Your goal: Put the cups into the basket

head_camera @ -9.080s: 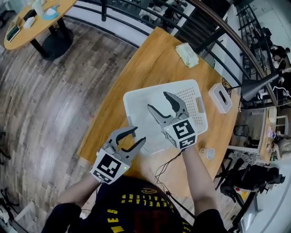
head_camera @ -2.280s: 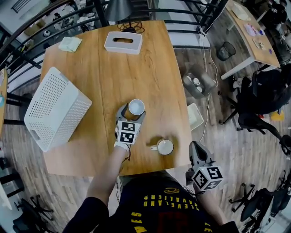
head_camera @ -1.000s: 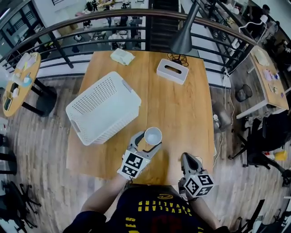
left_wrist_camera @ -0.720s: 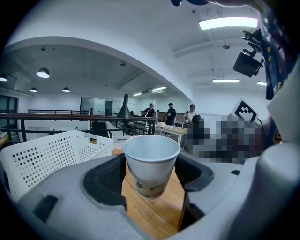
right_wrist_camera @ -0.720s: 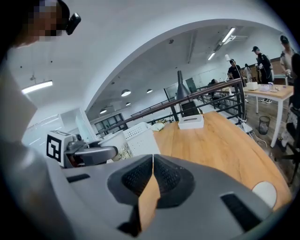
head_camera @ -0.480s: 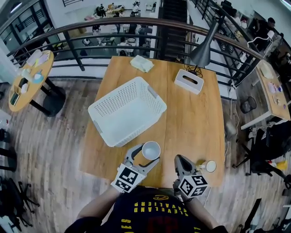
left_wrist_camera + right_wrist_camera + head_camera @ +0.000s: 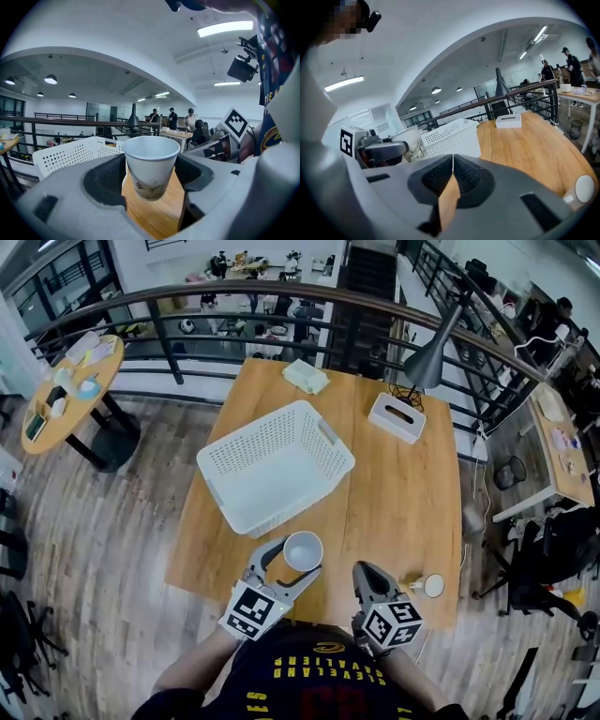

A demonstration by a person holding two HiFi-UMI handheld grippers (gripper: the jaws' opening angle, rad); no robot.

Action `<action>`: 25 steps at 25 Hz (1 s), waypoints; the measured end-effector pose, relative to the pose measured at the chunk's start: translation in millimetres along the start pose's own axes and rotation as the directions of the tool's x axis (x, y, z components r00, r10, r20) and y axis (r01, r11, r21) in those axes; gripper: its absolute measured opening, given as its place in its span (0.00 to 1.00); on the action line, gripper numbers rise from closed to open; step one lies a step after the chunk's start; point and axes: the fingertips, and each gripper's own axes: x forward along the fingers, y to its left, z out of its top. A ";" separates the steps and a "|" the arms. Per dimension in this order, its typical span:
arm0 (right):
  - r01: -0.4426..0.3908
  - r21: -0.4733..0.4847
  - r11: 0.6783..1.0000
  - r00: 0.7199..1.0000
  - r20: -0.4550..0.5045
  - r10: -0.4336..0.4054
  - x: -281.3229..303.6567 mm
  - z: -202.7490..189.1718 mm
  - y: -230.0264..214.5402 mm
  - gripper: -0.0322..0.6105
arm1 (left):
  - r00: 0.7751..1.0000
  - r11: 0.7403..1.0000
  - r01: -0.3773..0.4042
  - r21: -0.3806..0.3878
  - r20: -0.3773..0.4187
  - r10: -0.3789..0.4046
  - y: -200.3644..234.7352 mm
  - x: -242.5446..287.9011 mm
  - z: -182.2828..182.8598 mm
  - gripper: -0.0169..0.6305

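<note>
**Paper cup clamped beside the basket, handled cup at the near right corner**

The left gripper (image 7: 298,557) has its jaws clamped on the sides of a white paper cup (image 7: 303,549). The cup stands upright between them, mouth up, with its base clear of the wooden surface (image 7: 394,493). It hangs over the near edge of the surface, just beside the near wall of the white perforated basket (image 7: 298,505). The basket rests on the left half of the surface, turned at an angle to its edges.

The right gripper (image 7: 362,570) is over the near edge, to the right of the paper cup, with its jaws pressed together tip to tip. A white handled cup (image 7: 431,586) stands on the surface by the near right corner, near the right gripper but apart from it.

Toward the far right corner lies a white tissue box (image 7: 397,417), beside a grey lamp (image 7: 427,362). A pale folded cloth (image 7: 306,376) sits at the far edge.
</note>
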 end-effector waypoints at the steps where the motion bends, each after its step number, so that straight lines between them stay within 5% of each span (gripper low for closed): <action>1: -0.005 -0.004 1.000 1.000 0.000 0.005 -2.0 1.6 -0.8 0.08 | 1.000 1.000 -0.012 -0.003 0.005 0.013 -1.1 -1.3 2.6 0.55; 10: -0.090 0.000 0.996 0.996 -0.017 0.089 -16.5 -2.8 -10.7 0.08 | 0.991 0.991 -0.127 -0.032 0.047 0.129 -11.2 -12.3 29.4 0.55; 25: -0.212 0.097 0.972 0.974 -0.053 0.218 -21.7 -30.4 -16.9 0.08 | 0.939 0.944 -0.329 -0.032 0.097 0.331 21.7 -41.7 87.4 0.55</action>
